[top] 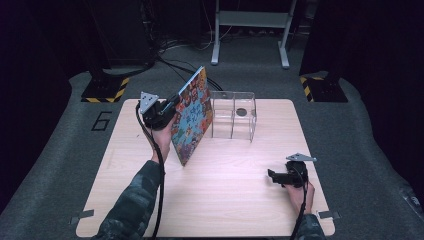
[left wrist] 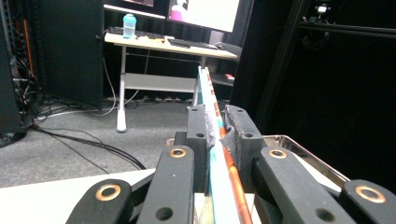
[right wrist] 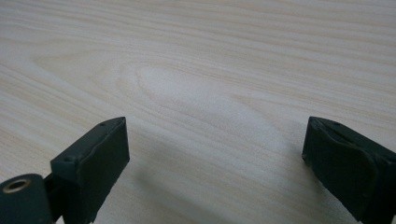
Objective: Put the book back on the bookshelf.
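A thin book with a bright patterned cover stands tilted on one corner on the wooden table, left of a clear acrylic rack. My left gripper is shut on the book's upper left edge. In the left gripper view the book's teal and orange edge runs between the padded jaws of that gripper. My right gripper rests low at the table's right front, open, with bare wood between its fingertips.
The clear rack has two upright slots and a dark round mark behind it. Cables lie on the grey floor beyond the table. A desk frame stands at the back. Yellow-black stand bases flank the far corners.
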